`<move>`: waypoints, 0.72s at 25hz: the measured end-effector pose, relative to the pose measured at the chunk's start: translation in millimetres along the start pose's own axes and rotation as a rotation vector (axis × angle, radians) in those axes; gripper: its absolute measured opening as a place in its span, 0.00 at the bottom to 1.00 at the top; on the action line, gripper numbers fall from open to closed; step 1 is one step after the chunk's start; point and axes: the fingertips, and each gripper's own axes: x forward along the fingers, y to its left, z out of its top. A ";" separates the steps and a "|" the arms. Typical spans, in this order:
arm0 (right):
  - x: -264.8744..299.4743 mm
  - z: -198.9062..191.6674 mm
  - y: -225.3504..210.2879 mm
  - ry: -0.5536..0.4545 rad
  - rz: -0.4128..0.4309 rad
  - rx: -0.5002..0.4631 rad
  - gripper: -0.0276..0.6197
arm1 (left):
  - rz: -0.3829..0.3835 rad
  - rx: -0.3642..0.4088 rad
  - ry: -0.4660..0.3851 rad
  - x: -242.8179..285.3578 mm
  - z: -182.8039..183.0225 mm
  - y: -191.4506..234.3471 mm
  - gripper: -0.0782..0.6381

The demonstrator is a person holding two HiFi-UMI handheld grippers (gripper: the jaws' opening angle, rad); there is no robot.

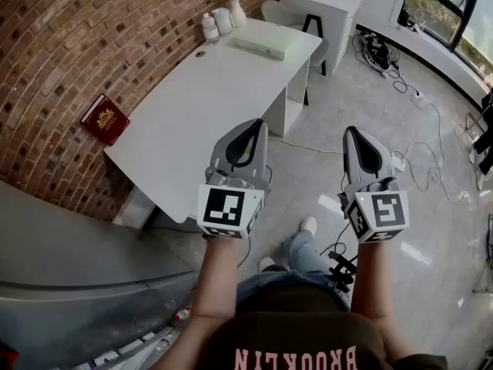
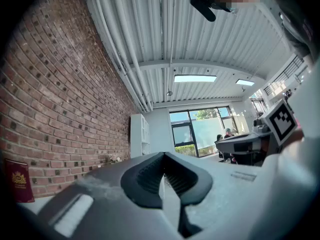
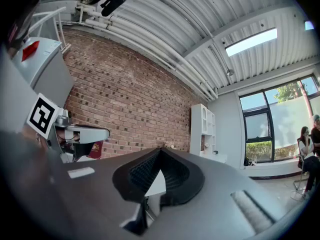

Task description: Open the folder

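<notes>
The folder (image 1: 105, 119) is dark red with a gold emblem and leans against the brick wall at the left end of the white table (image 1: 208, 99). It also shows at the lower left in the left gripper view, as the folder (image 2: 19, 180). Both grippers are held side by side in the air, short of the table and well away from the folder. My left gripper (image 1: 256, 123) is shut with nothing between its tips, which meet (image 2: 163, 155). My right gripper (image 1: 356, 130) is also shut and empty, its tips meeting (image 3: 160, 149).
A flat white box (image 1: 266, 46), two bottles (image 1: 216, 23) and a vase with flowers (image 1: 236, 6) stand at the table's far end. A chair (image 1: 281, 14) sits behind it. Cables (image 1: 431, 168) trail over the floor at right. A grey surface (image 1: 69, 268) fills the lower left.
</notes>
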 end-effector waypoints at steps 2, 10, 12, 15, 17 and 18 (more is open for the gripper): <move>1.2 2.9 0.3 -0.006 0.002 0.000 0.04 | -0.004 -0.009 0.007 0.8 -1.2 -1.8 0.10; 23.1 -5.5 -17.4 -0.021 0.005 0.004 0.04 | 0.000 -0.015 0.006 28.6 -9.1 3.9 0.10; 33.7 -10.7 -29.0 -0.025 0.009 0.018 0.04 | 0.005 -0.017 0.013 44.2 -14.5 5.3 0.10; 55.3 -20.8 -50.9 -0.009 0.023 0.026 0.04 | 0.018 -0.028 0.024 74.8 -23.7 7.3 0.10; 72.3 -26.0 -66.9 0.000 0.036 0.028 0.04 | 0.028 -0.032 0.029 99.0 -28.2 9.8 0.10; 81.1 -27.8 -75.2 0.003 0.045 0.028 0.04 | 0.033 -0.033 0.030 111.7 -29.8 11.1 0.10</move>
